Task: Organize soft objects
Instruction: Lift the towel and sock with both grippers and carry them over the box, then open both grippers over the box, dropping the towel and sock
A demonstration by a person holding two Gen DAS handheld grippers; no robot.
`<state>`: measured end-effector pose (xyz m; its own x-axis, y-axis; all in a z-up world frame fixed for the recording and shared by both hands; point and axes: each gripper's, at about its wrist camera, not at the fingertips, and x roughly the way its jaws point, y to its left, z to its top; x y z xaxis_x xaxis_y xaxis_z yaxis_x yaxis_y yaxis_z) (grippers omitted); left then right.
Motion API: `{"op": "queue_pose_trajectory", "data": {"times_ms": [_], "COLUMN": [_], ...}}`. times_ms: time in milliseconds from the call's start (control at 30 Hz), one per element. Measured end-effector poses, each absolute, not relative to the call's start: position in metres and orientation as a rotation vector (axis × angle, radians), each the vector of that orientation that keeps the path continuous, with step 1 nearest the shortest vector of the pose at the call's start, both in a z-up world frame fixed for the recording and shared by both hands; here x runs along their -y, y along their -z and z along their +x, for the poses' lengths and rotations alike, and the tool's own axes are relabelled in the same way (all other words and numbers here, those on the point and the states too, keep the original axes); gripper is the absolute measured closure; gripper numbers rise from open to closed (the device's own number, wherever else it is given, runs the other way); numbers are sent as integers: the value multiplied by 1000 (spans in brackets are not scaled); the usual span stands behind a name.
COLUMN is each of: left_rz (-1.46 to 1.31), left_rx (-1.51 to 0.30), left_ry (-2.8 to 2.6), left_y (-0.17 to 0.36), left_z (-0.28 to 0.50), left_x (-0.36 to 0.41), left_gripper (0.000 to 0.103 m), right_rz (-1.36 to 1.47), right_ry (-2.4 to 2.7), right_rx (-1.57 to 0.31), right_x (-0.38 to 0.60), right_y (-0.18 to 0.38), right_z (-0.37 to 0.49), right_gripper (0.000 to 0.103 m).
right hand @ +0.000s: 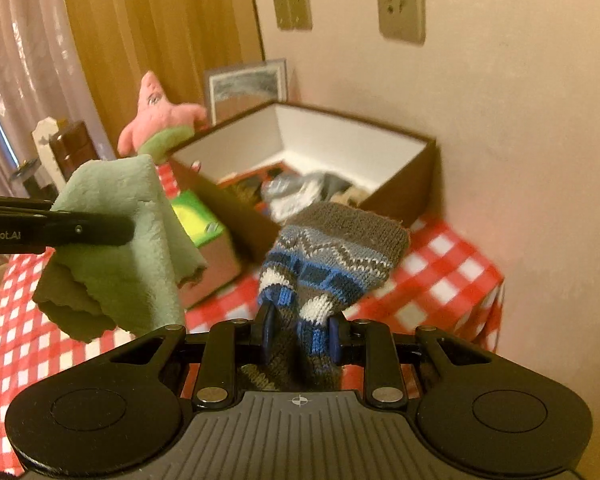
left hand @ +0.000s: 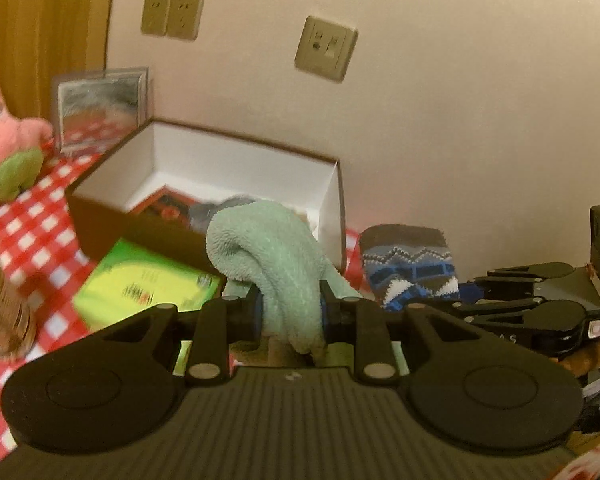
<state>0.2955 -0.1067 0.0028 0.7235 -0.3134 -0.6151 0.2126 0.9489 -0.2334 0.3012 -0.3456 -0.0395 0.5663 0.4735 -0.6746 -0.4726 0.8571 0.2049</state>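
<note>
currently the left claw point(left hand: 291, 307) is gripping a green cloth point(left hand: 278, 256), and the right claw point(right hand: 299, 334) is gripping a knit sock point(right hand: 332, 248); both are hanging above the counter point(right hand: 440, 280), near the open box point(right hand: 400, 196).

Left gripper point(left hand: 291, 308) clamped on mint-green fleece cloth point(left hand: 276, 256), cloth bunched up over the jaws. Behind it: open brown box point(left hand: 204, 184), white inside, some items in it. Green carton point(left hand: 148, 284) against the box front. Right gripper point(left hand: 456, 305) pinching patterned knit sock point(left hand: 408, 264). Pink star plush point(left hand: 8, 140) far left on red-checked tablecloth point(left hand: 32, 232).
</note>
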Motion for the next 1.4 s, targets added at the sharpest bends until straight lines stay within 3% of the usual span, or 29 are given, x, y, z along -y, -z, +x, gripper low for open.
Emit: {"op": "queue_pose_trajectory", "data": {"times_ms": [567, 1400], "left_rz": [-152, -76], "left_rx": [-631, -811], "left_ry": [207, -28], "left_y": [-18, 41], "left_z": [420, 550], "left_x": [115, 69], "left_gripper": [80, 79], "right_rz": [-42, -113], "right_ry": [-601, -715], "right_rx": [-693, -768], "right_x": [342, 283], "right_y": [22, 67], "right_z": [422, 539], "right_gripper": [76, 76]}}
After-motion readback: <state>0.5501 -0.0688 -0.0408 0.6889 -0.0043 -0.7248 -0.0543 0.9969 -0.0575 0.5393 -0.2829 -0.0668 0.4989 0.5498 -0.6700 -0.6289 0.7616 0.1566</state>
